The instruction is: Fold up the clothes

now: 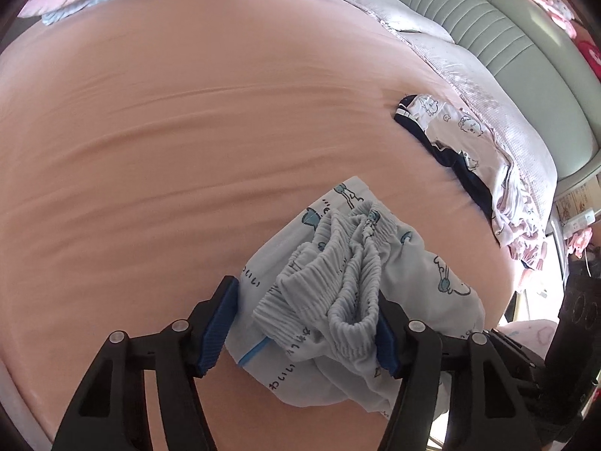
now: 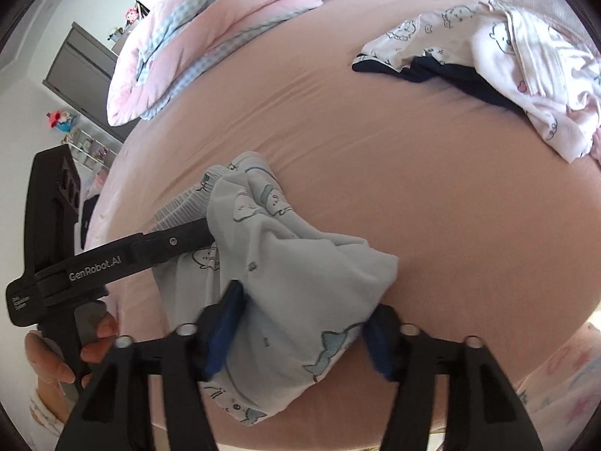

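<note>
Pale blue cartoon-print shorts (image 1: 424,293) with a ribbed elastic waistband (image 1: 349,274) hang bunched over the pink bed sheet (image 1: 169,143). My left gripper (image 1: 304,323) is shut on the gathered waistband, jaws held wide by the thick bunch. In the right wrist view the same shorts (image 2: 300,274) fill my right gripper (image 2: 302,330), which is shut on another part of the fabric. The left gripper's finger (image 2: 176,240) reaches into the cloth from the left, with a hand (image 2: 56,357) on its handle. Part of the garment droops below both grippers.
A pile of white printed and navy clothes (image 1: 462,139) (image 2: 507,56) lies at the right side of the bed. A pink and blue-checked quilt (image 2: 225,30) is heaped at the far end. A grey padded headboard (image 1: 507,37) runs behind the pile. Bare sheet (image 2: 413,206) spreads ahead.
</note>
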A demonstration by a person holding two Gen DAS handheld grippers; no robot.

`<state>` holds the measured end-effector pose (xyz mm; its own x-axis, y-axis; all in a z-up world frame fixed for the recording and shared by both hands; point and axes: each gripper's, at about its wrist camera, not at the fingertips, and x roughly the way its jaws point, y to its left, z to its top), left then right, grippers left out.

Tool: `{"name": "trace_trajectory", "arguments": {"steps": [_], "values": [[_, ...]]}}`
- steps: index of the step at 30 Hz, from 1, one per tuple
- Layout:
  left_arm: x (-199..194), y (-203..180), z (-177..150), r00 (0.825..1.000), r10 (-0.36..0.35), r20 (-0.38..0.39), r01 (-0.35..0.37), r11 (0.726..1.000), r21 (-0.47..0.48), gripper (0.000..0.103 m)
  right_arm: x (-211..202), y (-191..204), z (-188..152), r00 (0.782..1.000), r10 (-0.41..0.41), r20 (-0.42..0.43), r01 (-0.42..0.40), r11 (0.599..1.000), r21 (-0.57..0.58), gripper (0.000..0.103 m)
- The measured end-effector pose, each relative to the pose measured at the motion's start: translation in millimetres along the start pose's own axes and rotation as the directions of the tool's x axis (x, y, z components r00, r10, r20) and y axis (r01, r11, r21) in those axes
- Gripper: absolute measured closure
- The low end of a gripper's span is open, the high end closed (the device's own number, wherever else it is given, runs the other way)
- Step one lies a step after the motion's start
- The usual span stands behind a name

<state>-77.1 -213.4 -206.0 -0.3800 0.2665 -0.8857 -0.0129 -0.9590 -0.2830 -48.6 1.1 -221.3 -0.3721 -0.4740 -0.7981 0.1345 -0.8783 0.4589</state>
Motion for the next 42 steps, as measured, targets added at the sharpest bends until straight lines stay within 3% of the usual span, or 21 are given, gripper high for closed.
{"name": "trace_trajectory", "arguments": {"steps": [2,5,10,15,20,23,28,31,35,39,42], "values": [[-5.1,-2.5,-4.7,0.999,0.018,0.026,-0.018,1.000,0.004,0.053,2.2,0.7,3.0,1.000,0.010,0.006,-0.010,1.000,-0.002,0.059],[-13.1,3.3,-13.9,1.000,0.008,0.027,-0.006,0.998,-0.065,0.058,3.8,-1.3,9.6,0.999,0.034,-0.004,-0.034,0.999,0.015,0.061],[-26.6,14.1,-29.5,0.999,-0.016,0.028,0.021,0.982,-0.188,0.060,8.4,-1.4,36.5,0.997,0.079,-0.012,-0.079,0.997,-0.005,0.061],[-37.8,20.9,-56.8,0.996,-0.071,0.057,0.085,0.952,-0.295,0.060,14.1,15.7,61.3,0.992,0.091,-0.086,-0.104,0.981,-0.161,0.061],[-41.7,21.1,-73.3,0.993,-0.073,0.088,0.099,0.932,-0.348,0.060,25.0,43.4,61.3,0.991,0.013,-0.133,-0.061,0.928,-0.369,0.061],[-42.5,24.7,-76.2,0.992,-0.083,0.097,0.115,0.916,-0.385,0.060,30.4,49.5,63.0,0.986,0.005,-0.168,-0.077,0.903,-0.423,0.061],[-46.7,19.8,-80.8,0.991,-0.045,0.130,0.093,0.914,-0.396,0.060,37.1,48.7,72.5,0.968,0.020,-0.249,-0.138,0.875,-0.463,0.061],[-48.3,12.3,-83.6,0.985,0.017,0.169,0.054,0.911,-0.408,0.059,40.3,42.0,74.4,0.964,0.012,-0.264,-0.134,0.883,-0.451,0.061],[-52.0,9.4,-83.8,0.977,0.049,0.207,0.048,0.897,-0.440,0.053,34.2,30.6,74.6,0.968,0.016,-0.250,-0.114,0.917,-0.382,0.058],[-61.8,-3.1,-76.8,0.970,0.092,0.225,-0.003,0.930,-0.368,0.045,20.7,27.5,71.8,0.976,-0.040,-0.215,-0.054,0.909,-0.414,0.047],[-68.3,-9.6,-73.3,0.967,0.113,0.230,-0.032,0.944,-0.329,0.040,8.2,15.3,72.4,0.983,-0.033,-0.179,-0.037,0.927,-0.373,0.046]]}}
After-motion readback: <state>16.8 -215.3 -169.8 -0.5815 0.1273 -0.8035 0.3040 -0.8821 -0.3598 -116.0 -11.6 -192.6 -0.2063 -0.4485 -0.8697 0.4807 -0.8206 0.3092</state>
